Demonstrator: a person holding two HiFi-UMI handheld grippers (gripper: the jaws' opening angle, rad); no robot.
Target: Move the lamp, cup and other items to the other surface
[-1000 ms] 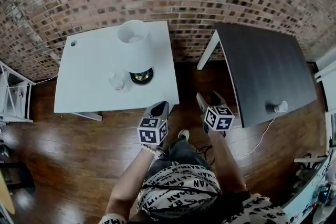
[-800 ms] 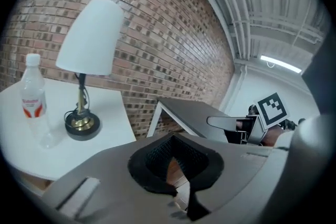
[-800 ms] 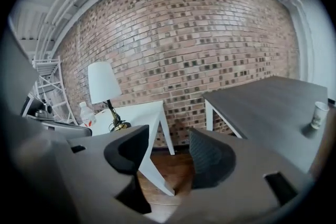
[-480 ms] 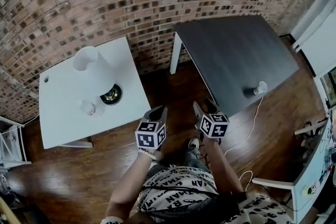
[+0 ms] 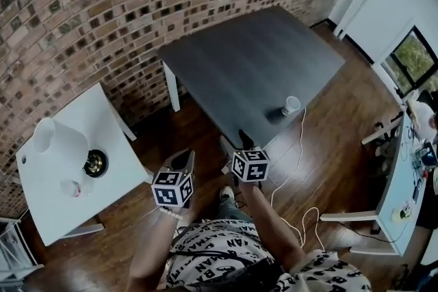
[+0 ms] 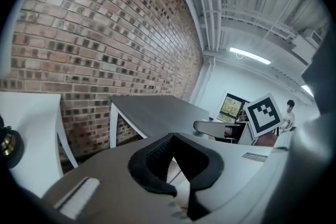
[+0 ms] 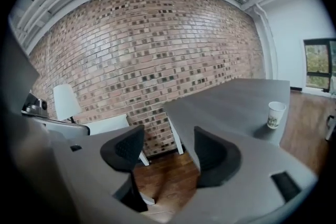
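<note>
The lamp [image 5: 58,140] stands on the white desk [image 5: 61,222], the paper cup [image 5: 291,105] on the dark desk [image 5: 239,58]. The left gripper [image 6: 174,139] has its fingers closed and empty. The right gripper [image 7: 161,152] has just been opening its fingers, with nothing between them.

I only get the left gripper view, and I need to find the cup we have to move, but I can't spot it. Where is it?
Observer: The cup stands upright on the dark table, close to the table's edge on the side away from the brick wall.
Operator: Is the other gripper already carrying something? I only see its side.
Observer: No. The right gripper has its jaws apart with nothing between them. They have just been opening wider.
</note>
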